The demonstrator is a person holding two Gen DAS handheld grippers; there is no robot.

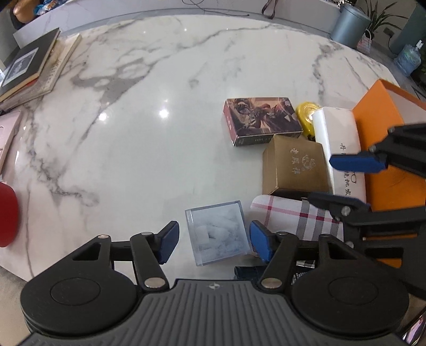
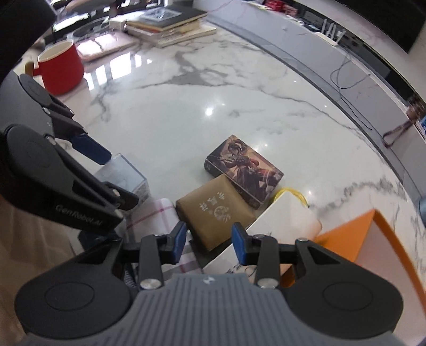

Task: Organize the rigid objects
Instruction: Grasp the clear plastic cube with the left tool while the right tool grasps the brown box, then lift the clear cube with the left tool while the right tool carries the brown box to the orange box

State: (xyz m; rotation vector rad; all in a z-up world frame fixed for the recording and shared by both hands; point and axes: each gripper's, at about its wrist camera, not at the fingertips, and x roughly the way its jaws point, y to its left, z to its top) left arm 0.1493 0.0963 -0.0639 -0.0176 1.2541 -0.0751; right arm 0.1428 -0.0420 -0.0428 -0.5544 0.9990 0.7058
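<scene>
A clear acrylic box (image 1: 217, 234) stands on the marble table (image 1: 159, 79) between the fingers of my left gripper (image 1: 215, 243), which points steeply down. Its jaws are open, with a gap at the left pad. My right gripper (image 2: 209, 243) hangs open over the near corner of a gold box (image 2: 215, 213), its pads clear of the sides. In the right wrist view the left gripper (image 2: 119, 177) straddles the clear box (image 2: 125, 167). The left wrist view has the right gripper (image 1: 344, 183) over the gold box (image 1: 293, 167) and a long white box (image 1: 338, 133).
An illustrated card box (image 1: 261, 119), a yellow round object (image 1: 306, 114), a plaid case (image 1: 290, 215) and an orange box (image 1: 380, 127) crowd around the gold box. A red mug (image 2: 61, 69) and stacked books (image 2: 170, 24) sit at the far left.
</scene>
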